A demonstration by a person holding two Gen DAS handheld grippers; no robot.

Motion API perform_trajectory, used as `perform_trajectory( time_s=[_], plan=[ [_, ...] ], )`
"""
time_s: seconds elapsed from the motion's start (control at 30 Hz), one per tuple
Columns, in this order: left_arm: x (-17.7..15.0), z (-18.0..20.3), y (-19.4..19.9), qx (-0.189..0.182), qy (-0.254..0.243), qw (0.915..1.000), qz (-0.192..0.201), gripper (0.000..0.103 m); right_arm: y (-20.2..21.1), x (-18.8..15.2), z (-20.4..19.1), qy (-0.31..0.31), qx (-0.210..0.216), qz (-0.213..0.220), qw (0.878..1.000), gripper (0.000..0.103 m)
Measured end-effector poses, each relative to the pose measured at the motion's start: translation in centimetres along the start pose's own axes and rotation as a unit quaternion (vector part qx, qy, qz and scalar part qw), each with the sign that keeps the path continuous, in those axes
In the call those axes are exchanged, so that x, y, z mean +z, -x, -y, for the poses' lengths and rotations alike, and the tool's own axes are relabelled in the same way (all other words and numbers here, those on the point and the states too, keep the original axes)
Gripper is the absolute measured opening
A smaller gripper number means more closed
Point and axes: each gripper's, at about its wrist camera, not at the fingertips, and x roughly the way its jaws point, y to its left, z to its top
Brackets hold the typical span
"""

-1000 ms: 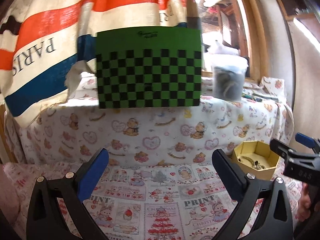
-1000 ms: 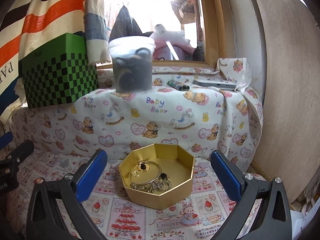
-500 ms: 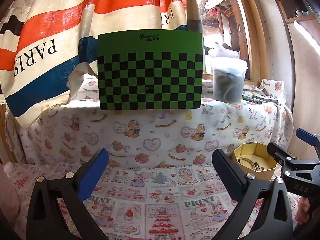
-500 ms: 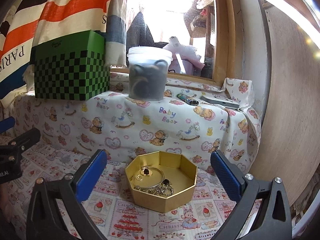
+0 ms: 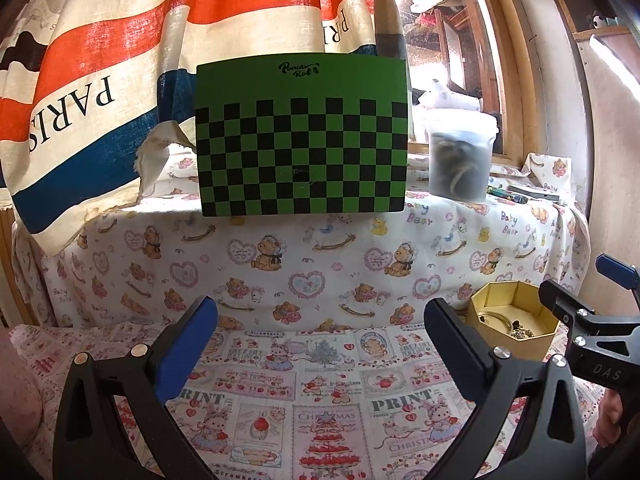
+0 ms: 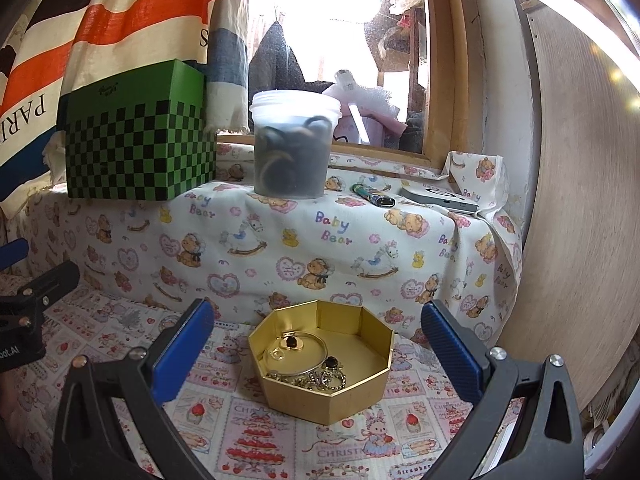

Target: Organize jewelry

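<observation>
A gold octagonal box (image 6: 360, 392) stands open on the printed cloth, just ahead of my right gripper (image 6: 316, 344). Inside lie a silver bangle (image 6: 308, 354), rings with dark stones and a small chain pile (image 6: 320, 380). My right gripper is open and empty, its blue pads either side of the box. My left gripper (image 5: 320, 340) is open and empty over bare cloth, left of the box (image 5: 516, 344). The right gripper's black body (image 5: 592, 336) shows at the right edge of the left wrist view.
A raised ledge under bear-print cloth (image 6: 320, 240) carries a green checkered box (image 5: 302, 136), a lidded plastic tub of dark hair ties (image 6: 294, 144), a lighter (image 6: 374, 197) and a flat grey device (image 6: 440, 200). A striped curtain (image 5: 120, 60) hangs left; a wooden panel (image 6: 580, 200) stands right.
Both grippers have tilted or risen a little, so the scene has slid lower in both views. Both stay open. The jewelry has not moved.
</observation>
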Motion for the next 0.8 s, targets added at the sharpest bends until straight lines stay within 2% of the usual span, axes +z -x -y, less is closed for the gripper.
perform_trajectory(
  time_s=[0.8],
  plan=[
    [-0.05,-0.21,-0.03,0.021,0.007,0.9998,0.000,0.103,-0.05,-0.02,-0.08,0.003,-0.003,-0.004,1.000,0.103]
  ],
)
